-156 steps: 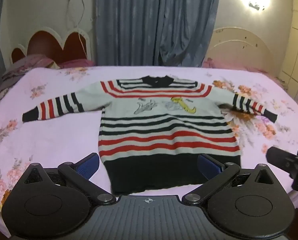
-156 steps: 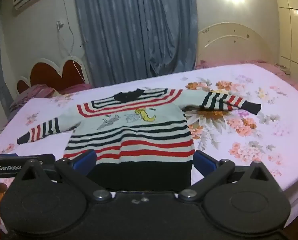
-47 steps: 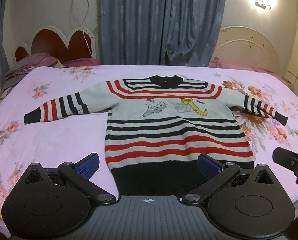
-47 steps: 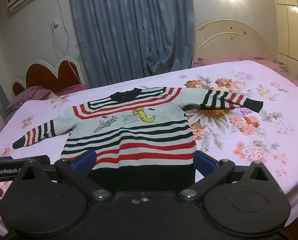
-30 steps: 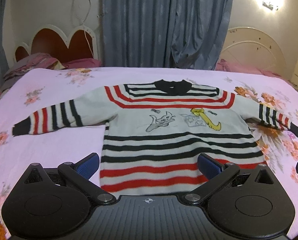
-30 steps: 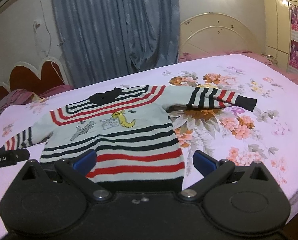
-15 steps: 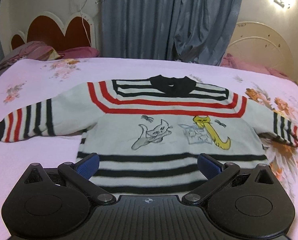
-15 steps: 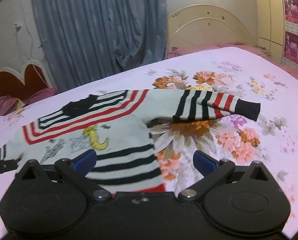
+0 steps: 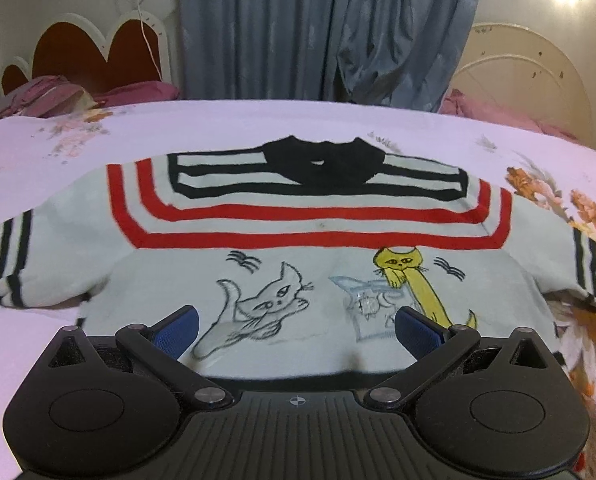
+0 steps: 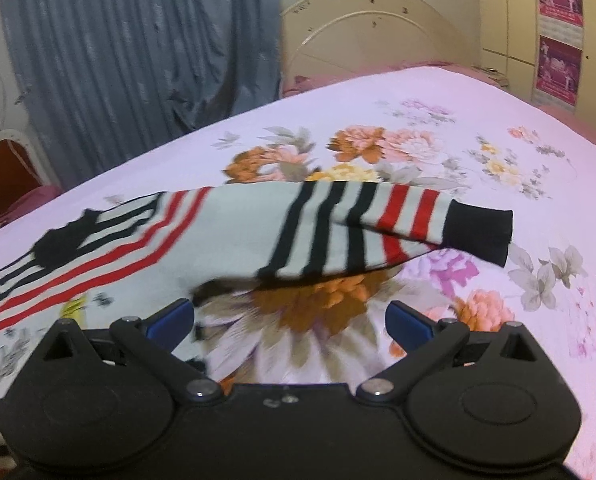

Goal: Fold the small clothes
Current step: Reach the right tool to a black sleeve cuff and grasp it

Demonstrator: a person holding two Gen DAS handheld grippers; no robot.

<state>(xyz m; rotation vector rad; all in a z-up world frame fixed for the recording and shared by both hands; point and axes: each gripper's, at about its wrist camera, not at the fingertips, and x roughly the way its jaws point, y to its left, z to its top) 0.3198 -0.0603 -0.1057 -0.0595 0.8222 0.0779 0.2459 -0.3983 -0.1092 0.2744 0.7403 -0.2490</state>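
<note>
A small striped sweater [image 9: 298, 236] lies flat, front up, on the bed, with a black collar [image 9: 321, 164] at the far side and two cat drawings on the chest. My left gripper [image 9: 298, 330] hovers open over the chest, its blue pads either side of the cats. In the right wrist view the sweater's right sleeve [image 10: 361, 232] stretches out to the right, ending in a black cuff [image 10: 481, 236]. My right gripper [image 10: 288, 322] is open just short of that sleeve, near the armpit, holding nothing.
The bed is covered by a pink floral sheet [image 10: 437, 148]. A red and white headboard [image 9: 94, 52] and pillows [image 9: 54, 92] stand at the far left, blue curtains [image 9: 317, 28] behind, a cream headboard [image 10: 369, 36] and a wardrobe [image 10: 557, 28] to the right.
Both grippers have moved forward over the sweater. The left one went from the hem up to the chest. The right one swung right toward the right sleeve. Both stayed open.
</note>
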